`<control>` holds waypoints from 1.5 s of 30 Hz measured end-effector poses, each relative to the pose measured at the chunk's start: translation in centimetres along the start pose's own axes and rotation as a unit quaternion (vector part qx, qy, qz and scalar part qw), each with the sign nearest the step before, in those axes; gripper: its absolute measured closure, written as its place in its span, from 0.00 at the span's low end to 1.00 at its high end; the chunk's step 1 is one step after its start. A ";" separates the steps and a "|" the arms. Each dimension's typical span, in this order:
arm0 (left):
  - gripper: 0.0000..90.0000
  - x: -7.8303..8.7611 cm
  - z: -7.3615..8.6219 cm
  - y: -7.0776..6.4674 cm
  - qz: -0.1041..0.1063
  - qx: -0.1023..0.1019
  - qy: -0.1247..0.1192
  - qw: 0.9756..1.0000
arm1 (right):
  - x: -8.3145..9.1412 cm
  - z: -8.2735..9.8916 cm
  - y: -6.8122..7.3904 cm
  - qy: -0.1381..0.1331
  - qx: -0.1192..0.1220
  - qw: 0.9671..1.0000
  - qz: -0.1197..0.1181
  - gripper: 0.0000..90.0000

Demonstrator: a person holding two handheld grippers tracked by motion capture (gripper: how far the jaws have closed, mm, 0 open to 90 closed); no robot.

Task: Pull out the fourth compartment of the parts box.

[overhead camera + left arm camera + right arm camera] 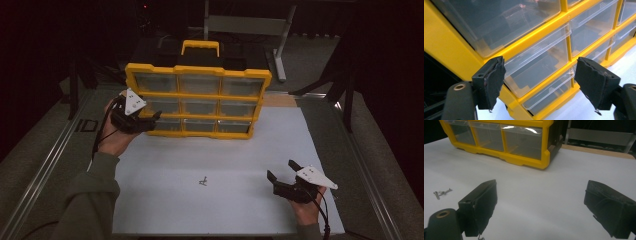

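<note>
Right gripper (282, 172) sits lower right of the high view, jaws wide, nothing between them, over white table (225, 200). Small screws (202, 181) lie mid-frame, well apart from it. Left gripper (150, 120) at the yellow drawer cabinet (197, 95), centre-left, jaws apart and unloaded, facing its lower-left clear drawers (536, 67).

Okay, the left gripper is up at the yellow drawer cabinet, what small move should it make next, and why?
Probably ease the left gripper forward onto the front lip of the clear middle-row drawer at the cabinet's left end. Its jaws stand apart on either side of that drawer without touching it, and the drawer looks closed. The right gripper rests open on the table.
</note>
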State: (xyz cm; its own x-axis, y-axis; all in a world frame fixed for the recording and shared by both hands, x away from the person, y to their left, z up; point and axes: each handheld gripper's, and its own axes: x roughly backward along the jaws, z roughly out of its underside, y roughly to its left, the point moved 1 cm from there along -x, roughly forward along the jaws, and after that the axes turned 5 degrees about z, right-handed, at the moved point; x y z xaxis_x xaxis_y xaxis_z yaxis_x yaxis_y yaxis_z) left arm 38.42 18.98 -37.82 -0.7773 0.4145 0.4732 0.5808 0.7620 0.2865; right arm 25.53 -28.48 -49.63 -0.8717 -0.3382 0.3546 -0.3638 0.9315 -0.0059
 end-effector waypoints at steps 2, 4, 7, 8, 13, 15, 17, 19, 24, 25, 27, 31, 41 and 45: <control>0.29 -0.1 -0.2 0.0 -0.003 -0.009 0.003 1.000 | 0.0 0.0 0.0 0.000 0.000 1.000 0.000 0.13; 0.30 -0.2 -0.4 0.0 0.001 -0.013 0.007 1.000 | 0.0 0.0 0.0 0.000 0.000 1.000 -0.001 0.13; 0.33 -0.5 -0.7 -0.1 -0.003 -0.023 0.011 1.000 | 0.0 0.0 0.0 0.000 0.001 1.000 0.000 0.13; 0.35 -0.5 -0.8 -0.1 -0.007 -0.031 0.015 0.999 | 0.0 0.0 0.0 0.000 0.001 1.000 0.000 0.13; 0.39 -1.0 -1.0 -0.5 -0.022 -0.060 0.027 0.998 | 0.0 0.0 0.0 0.001 0.001 1.000 -0.001 0.13; 0.40 -1.1 -1.1 -0.6 -0.026 -0.067 0.031 0.997 | 0.0 0.0 0.0 0.000 0.001 1.000 -0.001 0.13; 0.41 -1.4 -1.1 -0.9 -0.039 -0.090 0.041 0.994 | 0.0 0.0 -0.1 0.000 0.000 1.000 -0.001 0.13; 0.42 -1.6 -1.1 -1.0 -0.043 -0.096 0.043 0.994 | 0.0 0.0 -0.1 0.000 0.001 1.000 -0.001 0.13; 0.49 -2.0 -0.9 -1.1 -0.061 -0.121 0.062 0.989 | 0.0 0.0 -0.1 0.000 -0.001 1.000 -0.001 0.13; 0.50 -2.0 -0.9 -1.0 -0.064 -0.126 0.065 0.988 | 0.0 0.0 -0.1 0.000 -0.001 1.000 -0.001 0.13; 0.52 -2.1 -0.9 -1.0 -0.067 -0.129 0.066 0.987 | 0.0 0.0 -0.1 0.000 -0.001 1.000 -0.001 0.13; 0.56 -2.2 -1.0 -1.2 -0.089 -0.147 0.067 0.983 | 0.0 0.0 -0.1 0.000 0.000 1.000 -0.001 0.13; 0.64 -2.7 -0.9 -1.7 -0.128 -0.199 0.082 0.968 | 0.0 0.0 -0.1 0.000 -0.001 1.000 -0.001 0.13; 0.65 -2.9 -0.8 -2.1 -0.139 -0.219 0.088 0.962 | 0.0 0.0 -0.1 0.000 -0.001 1.000 -0.001 0.13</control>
State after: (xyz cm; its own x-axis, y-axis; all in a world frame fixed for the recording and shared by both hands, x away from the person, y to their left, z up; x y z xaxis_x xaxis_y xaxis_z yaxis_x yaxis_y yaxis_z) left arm 39.67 15.76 -39.15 -0.8863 0.1056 0.4509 0.4334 0.5322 0.7273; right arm 25.57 -28.60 -49.66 -0.8710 -0.3400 0.3546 -0.3648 0.9311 -0.0034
